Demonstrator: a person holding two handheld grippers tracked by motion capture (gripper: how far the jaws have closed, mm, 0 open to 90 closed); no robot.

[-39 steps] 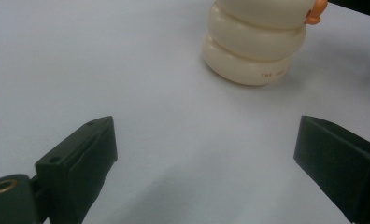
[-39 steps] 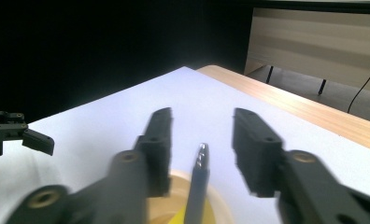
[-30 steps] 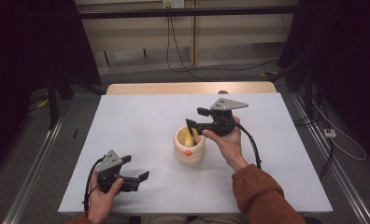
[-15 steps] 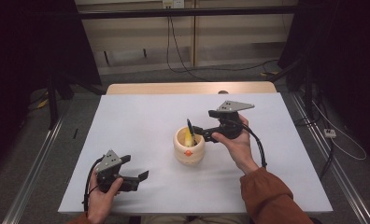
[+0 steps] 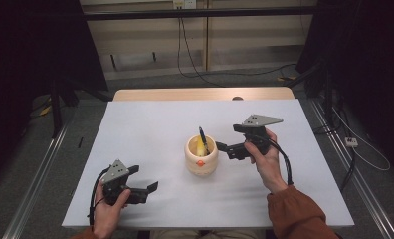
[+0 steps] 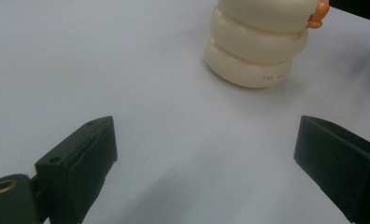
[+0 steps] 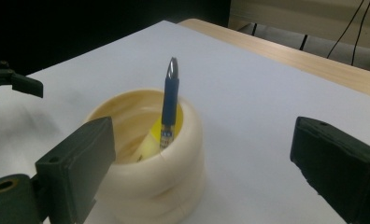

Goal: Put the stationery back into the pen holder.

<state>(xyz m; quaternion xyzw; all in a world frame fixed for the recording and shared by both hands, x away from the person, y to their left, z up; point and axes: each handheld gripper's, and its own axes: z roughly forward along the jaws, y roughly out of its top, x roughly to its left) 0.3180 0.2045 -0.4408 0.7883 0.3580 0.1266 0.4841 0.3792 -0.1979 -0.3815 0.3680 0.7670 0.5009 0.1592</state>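
A cream ringed cup [image 5: 201,158] with an orange beak [image 5: 200,163] stands mid-table. A blue pen [image 5: 203,139] leans upright inside it, beside something yellow. My right gripper [image 5: 226,150] hovers just right of the cup. Its jaws have just been opening, they grip nothing, and they point at the cup [image 7: 145,158] and pen [image 7: 170,100], which stand free ahead of them. My left gripper [image 5: 147,192] rests near the front left of the table, open and empty, aimed toward the cup [image 6: 255,46]. In its own view the left gripper [image 6: 204,144] frames bare table.
The white table [image 5: 150,124] has a wooden strip [image 5: 200,94] along its far edge. Cables and metal rails lie on the floor around it. The left gripper [image 7: 10,81] shows small at the far left of the right gripper view.
The right gripper has let go of the pen, opened, and drawn back to the right of the cup. The pen now stands in the cup by itself. The left hand has stayed put.
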